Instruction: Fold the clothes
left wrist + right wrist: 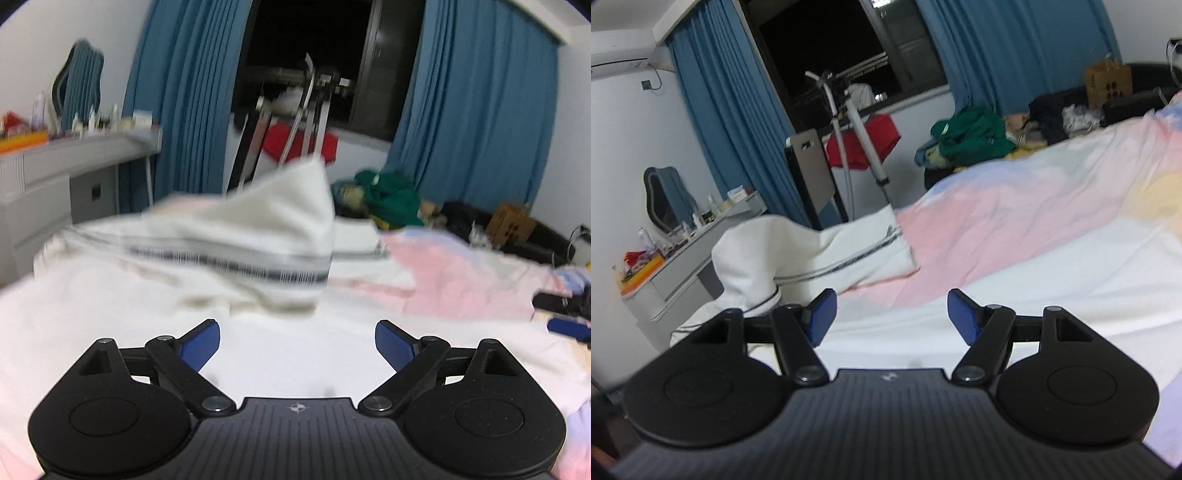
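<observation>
A white garment with dark stripes lies rumpled on the bed, one part standing up in a peak; the left wrist view is blurred. It also shows in the right wrist view at the bed's left edge. My left gripper is open and empty, just short of the garment. My right gripper is open and empty over the bedsheet, right of the garment. The right gripper's blue tips show at the far right of the left wrist view.
The bed has a pastel pink, blue and white sheet. A dresser with bottles and a mirror stands left. A drying rack with a red cloth stands by the dark window. A green clothes pile and a cardboard box lie beyond the bed.
</observation>
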Motion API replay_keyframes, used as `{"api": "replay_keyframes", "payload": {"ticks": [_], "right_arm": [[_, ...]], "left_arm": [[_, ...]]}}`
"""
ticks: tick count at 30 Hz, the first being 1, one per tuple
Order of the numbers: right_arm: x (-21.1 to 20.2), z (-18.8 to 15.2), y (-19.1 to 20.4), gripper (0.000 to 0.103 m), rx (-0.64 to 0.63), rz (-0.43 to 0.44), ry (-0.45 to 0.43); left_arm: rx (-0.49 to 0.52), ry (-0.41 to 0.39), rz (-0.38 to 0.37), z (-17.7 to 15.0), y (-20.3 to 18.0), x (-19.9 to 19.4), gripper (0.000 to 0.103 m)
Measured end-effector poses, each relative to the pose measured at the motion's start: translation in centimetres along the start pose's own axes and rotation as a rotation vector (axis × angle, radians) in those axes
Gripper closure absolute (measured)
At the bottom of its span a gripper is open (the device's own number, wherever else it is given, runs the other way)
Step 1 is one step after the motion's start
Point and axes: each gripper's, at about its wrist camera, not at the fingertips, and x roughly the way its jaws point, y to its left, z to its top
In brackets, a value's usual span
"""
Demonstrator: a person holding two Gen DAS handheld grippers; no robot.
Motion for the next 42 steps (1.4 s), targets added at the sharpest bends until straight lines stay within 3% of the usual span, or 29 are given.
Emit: {"api": "replay_keyframes", "payload": {"ticks": [5, 8, 10, 15, 22, 24, 26, 27, 28, 34, 42], "right_arm": [[2.0, -0.8, 0.9, 0.034, 0.026, 0.052, 0.048], [3.2, -1.1, 0.0, 0.034, 0.131, 0.085, 0.113], [4.6, -1.1, -0.8, 0.034, 0.222, 0.105, 0.169], [11.2, 0.2, -1.8, 0.034, 0.413, 0.152, 0.234], [25.0, 0.6, -1.5, 0.036, 0.572, 0.089, 0.211], [27.9, 0.5, -1.2, 0.045, 0.562, 0.039, 0.191], [29.7, 0.9, -1.0, 0.065, 0.554, -0.027, 0.142], [30.1, 1.3, -1.1, 0.088, 0.556, -0.057, 0.13], [30.5, 1.6, -1.2, 0.09, 0.559, -0.086, 0.122], [26.6, 6.6, -3.0, 0.094, 0.415, -0.153, -0.021], [17.0, 14.0, -13.8, 0.094, 0.319, -0.436, -0.132]], "left_arm": [[0.047, -0.006, 0.016, -0.3, 0.1, 0.2, 0.011], [0.037, -0.012, 0.042, -0.7, 0.3, 0.3, 0.011], [-0.021, 0.014, 0.053, -0.6, 0.7, 0.9, 0.011], [-0.181, 0.064, -0.007, -0.8, 2.9, 2.6, 0.01], [-0.218, 0.016, 0.009, -0.6, 5.5, 6.5, 0.01], [-0.221, 0.027, 0.004, -0.7, 6.1, 7.5, 0.01], [-0.225, 0.037, -0.001, -0.8, 6.6, 8.5, 0.01], [-0.225, 0.04, -0.003, -0.9, 6.8, 8.9, 0.01], [-0.219, 0.036, -0.006, -0.9, 6.8, 9.0, 0.01], [-0.196, 0.024, -0.031, -0.7, 6.7, 9.2, 0.011], [-0.239, 0.042, -0.051, -0.2, 7.4, 8.8, 0.01]]}}
